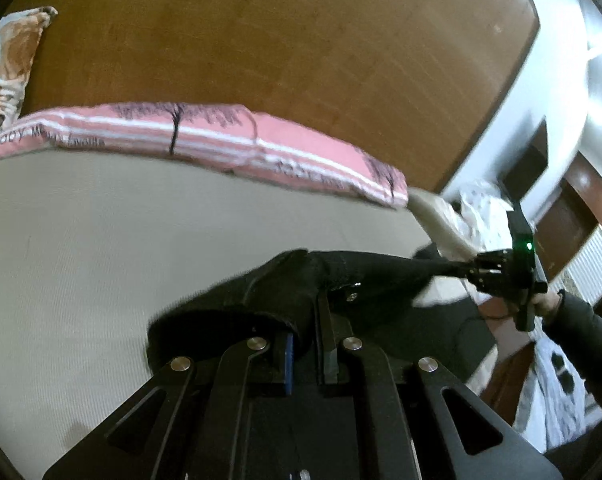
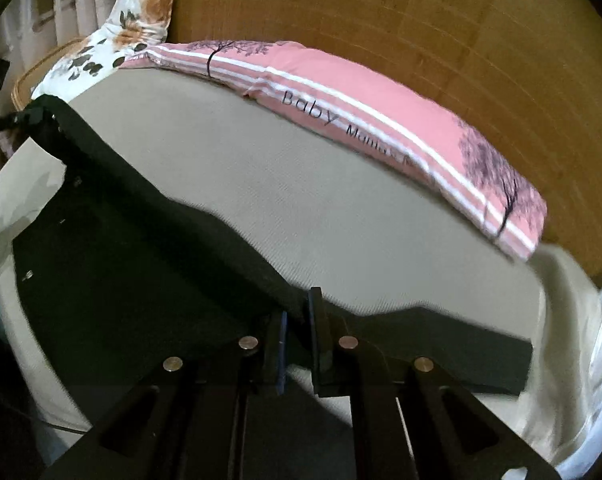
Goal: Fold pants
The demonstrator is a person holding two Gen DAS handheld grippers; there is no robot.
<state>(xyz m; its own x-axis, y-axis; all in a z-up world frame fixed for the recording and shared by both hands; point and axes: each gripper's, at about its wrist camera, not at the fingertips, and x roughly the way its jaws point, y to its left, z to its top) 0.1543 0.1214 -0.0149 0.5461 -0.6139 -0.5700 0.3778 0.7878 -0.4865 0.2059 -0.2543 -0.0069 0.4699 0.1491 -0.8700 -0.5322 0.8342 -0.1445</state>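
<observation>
With both the left tongs [image 1: 307, 316] and right tongs [image 2: 299, 320] pinching the black pants [image 2: 149, 240] taut above the bed [image 2: 301, 200], a thin edge grip (blurred here) could slip and spoil the fold.

Left wrist view: low and close over the bed [image 1: 101, 260], facing across it toward the pink pillow [image 1: 205, 136] and wooden headboard [image 1: 301, 40]. Right wrist view: likewise close, tilted steeply down, facing the same pillow [image 2: 361, 100] and headboard [image 2: 421, 20]. Shared: bed [image 2: 301, 200], pillow, headboard, black pants [image 1: 285, 284] [image 2: 121, 248].
</observation>
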